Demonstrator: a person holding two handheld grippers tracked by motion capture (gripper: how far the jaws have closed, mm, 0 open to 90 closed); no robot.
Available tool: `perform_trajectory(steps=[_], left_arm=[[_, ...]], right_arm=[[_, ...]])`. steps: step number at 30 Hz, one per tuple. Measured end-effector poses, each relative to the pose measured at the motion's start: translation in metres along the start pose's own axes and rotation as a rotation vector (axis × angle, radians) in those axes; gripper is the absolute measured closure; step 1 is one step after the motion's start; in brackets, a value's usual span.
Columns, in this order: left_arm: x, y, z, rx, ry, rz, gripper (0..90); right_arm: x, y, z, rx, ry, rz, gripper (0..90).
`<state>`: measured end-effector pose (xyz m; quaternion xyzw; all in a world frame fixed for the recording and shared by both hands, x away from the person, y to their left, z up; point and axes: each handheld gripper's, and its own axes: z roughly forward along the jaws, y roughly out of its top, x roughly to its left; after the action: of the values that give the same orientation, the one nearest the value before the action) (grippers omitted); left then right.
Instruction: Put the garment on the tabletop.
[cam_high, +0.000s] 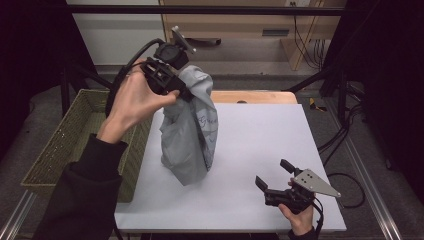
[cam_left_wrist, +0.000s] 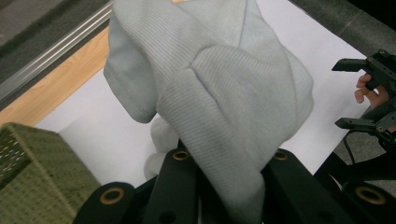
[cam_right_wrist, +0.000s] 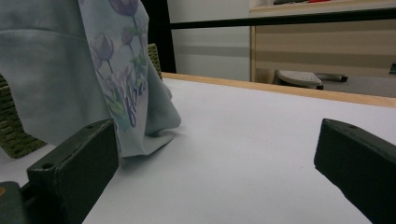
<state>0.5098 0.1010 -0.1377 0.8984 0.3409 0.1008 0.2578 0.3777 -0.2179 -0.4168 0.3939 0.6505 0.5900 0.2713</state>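
thing: pale grey-blue ribbed cotton garment (cam_high: 189, 131) with a purple flower print and lettering | state: bunched, pinched at its top | pose: hung upright in folds, lower hem resting on the white table sheet | place: left-centre of the sheet, beside the woven basket

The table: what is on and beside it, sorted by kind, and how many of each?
Grey garment, hanging from the left gripper: 1
Woven green basket beside the table: 1
Hand-held grippers, counting the right gripper: 2
White table: 1
Total: 5
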Motion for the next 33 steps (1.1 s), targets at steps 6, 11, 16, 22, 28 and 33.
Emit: perform_trajectory(steps=[6,11,16,22,28,33], left_arm=[[-0.002,-0.003,0.029,0.008,-0.028,0.019,80.2],[-0.004,-0.009,0.051,0.018,-0.053,0.035,80.1],[-0.007,-0.016,0.068,0.020,-0.074,0.048,80.0],[-0.006,-0.027,0.089,0.035,-0.072,0.036,79.8],[-0.002,-0.039,0.112,0.032,-0.101,0.024,79.5],[0.002,-0.051,0.134,0.038,-0.136,0.026,79.2]], right_arm=[[0.001,0.001,-0.002,0.004,0.011,0.033,0.3],[0.000,0.001,-0.003,0.006,0.006,0.025,0.3],[0.000,0.001,-0.003,0.002,0.007,0.026,0.3],[-0.002,0.000,-0.002,0.001,0.006,0.026,0.3],[-0.003,-0.001,-0.003,0.002,0.005,0.016,0.3],[-0.003,-0.001,-0.002,0.001,0.003,0.018,0.3]])
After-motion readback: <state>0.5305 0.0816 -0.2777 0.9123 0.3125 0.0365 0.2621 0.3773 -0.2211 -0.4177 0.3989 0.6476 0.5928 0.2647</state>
